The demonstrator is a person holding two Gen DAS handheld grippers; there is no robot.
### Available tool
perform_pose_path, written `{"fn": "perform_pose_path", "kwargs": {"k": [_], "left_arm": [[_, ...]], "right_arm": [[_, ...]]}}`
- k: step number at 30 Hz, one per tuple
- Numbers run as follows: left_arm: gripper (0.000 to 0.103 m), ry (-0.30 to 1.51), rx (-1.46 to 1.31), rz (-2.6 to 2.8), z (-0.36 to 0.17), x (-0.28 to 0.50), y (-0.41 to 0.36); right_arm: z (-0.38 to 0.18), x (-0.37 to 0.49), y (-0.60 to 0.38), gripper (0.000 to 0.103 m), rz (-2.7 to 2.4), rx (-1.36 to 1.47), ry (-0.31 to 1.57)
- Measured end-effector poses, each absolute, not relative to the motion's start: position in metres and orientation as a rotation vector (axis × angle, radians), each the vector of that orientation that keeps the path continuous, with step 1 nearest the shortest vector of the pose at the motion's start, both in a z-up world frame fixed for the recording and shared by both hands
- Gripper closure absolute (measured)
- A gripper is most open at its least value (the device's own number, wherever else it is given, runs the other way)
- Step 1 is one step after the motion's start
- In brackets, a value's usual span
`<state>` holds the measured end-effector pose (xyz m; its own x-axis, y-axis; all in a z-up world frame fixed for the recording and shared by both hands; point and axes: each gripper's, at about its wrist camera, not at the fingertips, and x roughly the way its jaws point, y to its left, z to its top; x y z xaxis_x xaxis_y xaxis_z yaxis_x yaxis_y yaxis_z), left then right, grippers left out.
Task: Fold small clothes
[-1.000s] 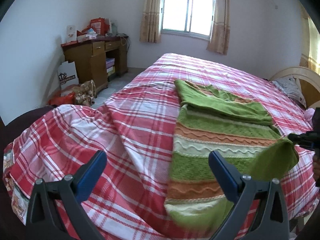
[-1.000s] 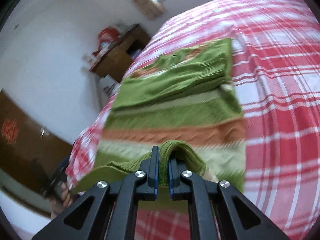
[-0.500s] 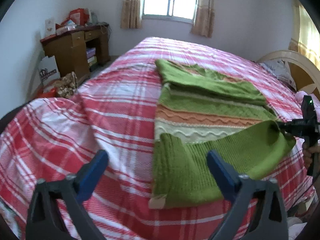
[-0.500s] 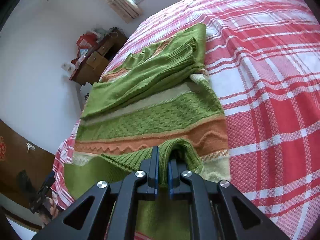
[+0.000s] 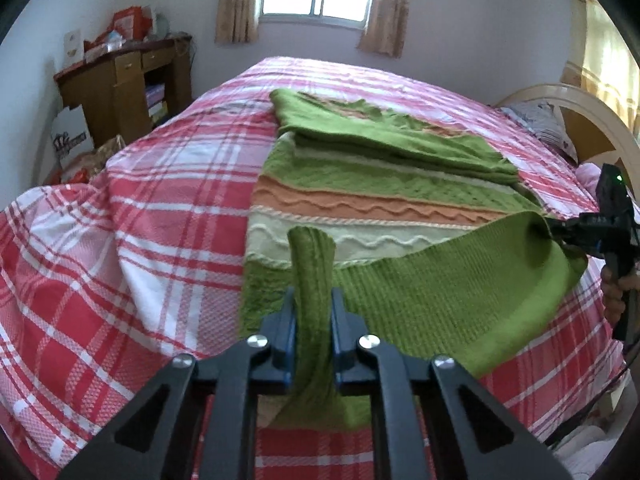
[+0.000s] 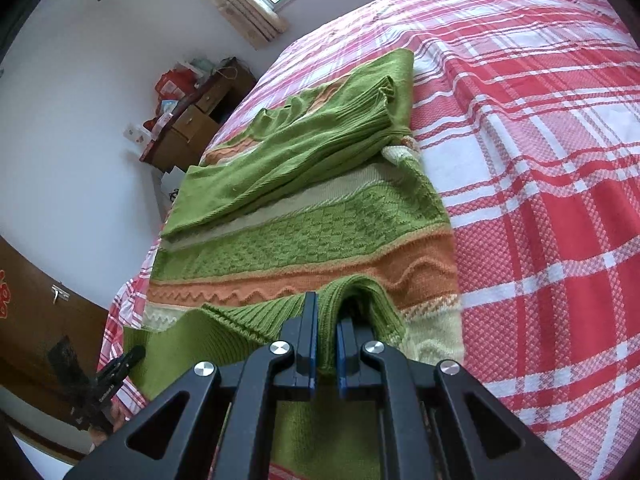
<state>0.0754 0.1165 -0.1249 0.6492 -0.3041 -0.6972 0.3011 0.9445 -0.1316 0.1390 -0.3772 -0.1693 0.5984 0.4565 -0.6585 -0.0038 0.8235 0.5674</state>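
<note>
The left gripper [image 5: 313, 312] is pinched shut. The right gripper [image 6: 327, 330], at 3 o'clock from it, is pinched shut too.

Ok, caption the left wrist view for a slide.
Left gripper and right gripper pinch the green striped knit sweater's hem over the red plaid bedsheet.

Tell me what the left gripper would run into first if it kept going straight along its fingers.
The left gripper, shut on the sweater hem, points across the sweater's striped body lying on the bed. It would probably meet that pale wavy stripe first, though depth is hard to judge.
</note>
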Motion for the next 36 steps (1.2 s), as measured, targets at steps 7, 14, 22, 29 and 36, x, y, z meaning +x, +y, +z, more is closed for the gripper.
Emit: {"fn": "perform_pose_path", "kwargs": {"k": [7, 14, 22, 29, 36], "left_arm": [[0.077, 0.85, -0.033, -0.328, -0.135, 0.085, 0.119], [0.076, 0.851, -0.045, -0.329, -0.135, 0.089, 0.117], [0.037, 0.848, 0.008, -0.368, -0.136, 0.084, 0.1], [0.054, 0.841, -0.034, -0.347, -0.135, 0.086, 0.108], [0.09, 0.871, -0.16, -0.378, -0.137, 0.09, 0.124]], "right_arm": [[-0.156, 0.125, -0.41, 0.086, 0.425, 0.808, 0.803], [-0.12, 0.096, -0.435, 0.034, 0.315, 0.708, 0.631], [-0.14, 0.113, -0.365, 0.034, 0.309, 0.239, 0.78], [-0.165, 0.128, -0.335, 0.034, 0.304, 0.055, 0.84], [-0.159, 0.118, -0.338, 0.09, 0.276, 0.044, 0.846]]}}
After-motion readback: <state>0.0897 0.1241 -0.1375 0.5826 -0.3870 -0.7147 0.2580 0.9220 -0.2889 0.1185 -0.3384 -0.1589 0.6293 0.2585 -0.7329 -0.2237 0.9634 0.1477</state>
